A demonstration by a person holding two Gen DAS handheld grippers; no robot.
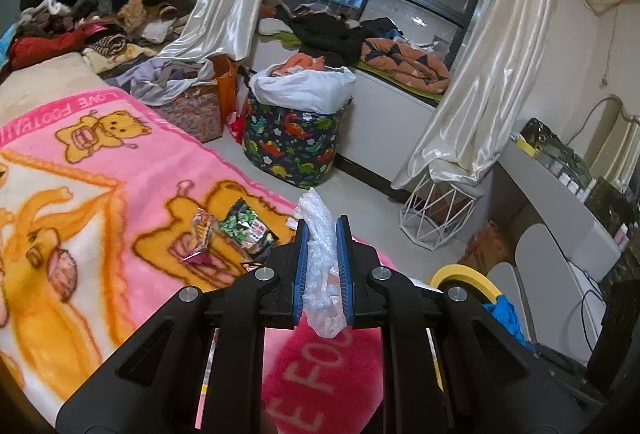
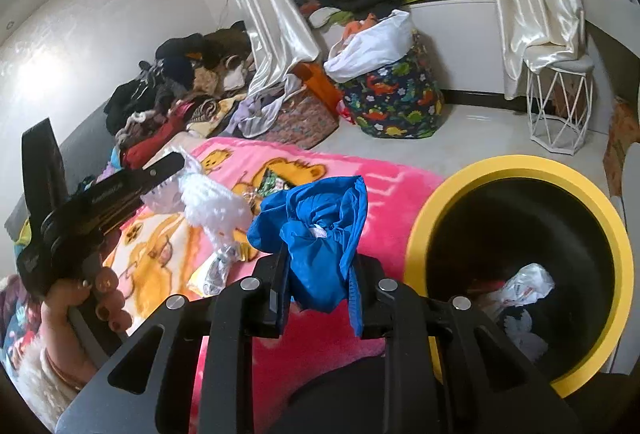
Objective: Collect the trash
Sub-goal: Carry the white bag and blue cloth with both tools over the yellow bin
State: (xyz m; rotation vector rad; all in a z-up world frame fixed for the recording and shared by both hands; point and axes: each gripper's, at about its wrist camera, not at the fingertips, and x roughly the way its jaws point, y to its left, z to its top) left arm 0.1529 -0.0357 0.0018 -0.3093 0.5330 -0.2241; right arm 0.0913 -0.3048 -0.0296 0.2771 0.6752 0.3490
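Observation:
In the left wrist view my left gripper (image 1: 323, 230) is shut on a crumpled clear plastic bag (image 1: 320, 298) above the pink bear blanket (image 1: 132, 170). Two snack wrappers, one pinkish (image 1: 202, 234) and one green and black (image 1: 246, 230), lie on the blanket just ahead on the left. In the right wrist view my right gripper (image 2: 320, 266) is shut on a crumpled blue bag (image 2: 316, 218), left of the yellow-rimmed black bin (image 2: 520, 168). White trash (image 2: 524, 284) lies inside the bin. A hand (image 2: 100, 294) holds the left gripper (image 2: 176, 170) with its white plastic (image 2: 212, 206) at the left.
A dinosaur-print basket (image 2: 396, 106) full of laundry stands on the floor beyond the bed. A white wire stool (image 2: 560, 106) is under the curtain at the right. Clothes (image 2: 176, 90) are piled at the bed's far end. Another clear wrapper (image 2: 216, 270) lies on the blanket.

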